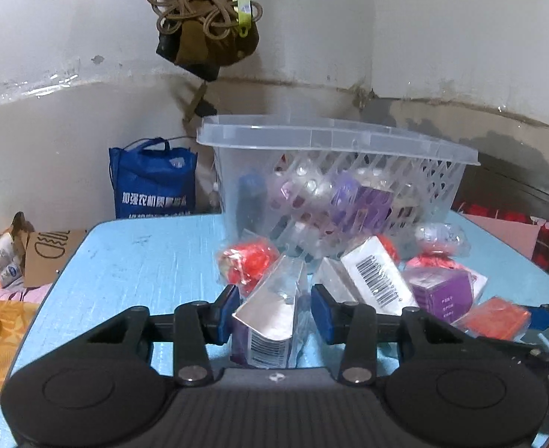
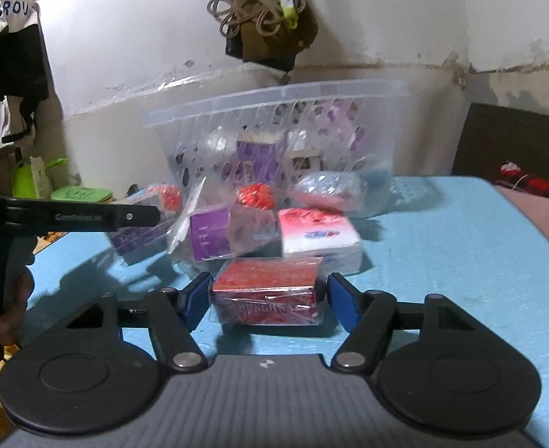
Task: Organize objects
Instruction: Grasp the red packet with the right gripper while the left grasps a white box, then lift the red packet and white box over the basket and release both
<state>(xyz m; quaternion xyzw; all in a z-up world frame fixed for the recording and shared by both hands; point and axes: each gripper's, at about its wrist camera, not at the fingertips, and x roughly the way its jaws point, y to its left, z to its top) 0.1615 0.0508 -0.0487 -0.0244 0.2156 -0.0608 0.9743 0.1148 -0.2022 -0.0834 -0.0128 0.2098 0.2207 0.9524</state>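
Packets lie in a heap on our blue table (image 1: 132, 261), in front of the clear basket (image 1: 334, 142) at 12 o'clock. Our left gripper (image 1: 270, 313) has a clear packet (image 1: 274, 317) between its jaws; we cannot tell if the pads press it. At 3 o'clock, our right gripper (image 2: 267, 298) has its jaws apart around a red box (image 2: 265, 291), with small gaps.
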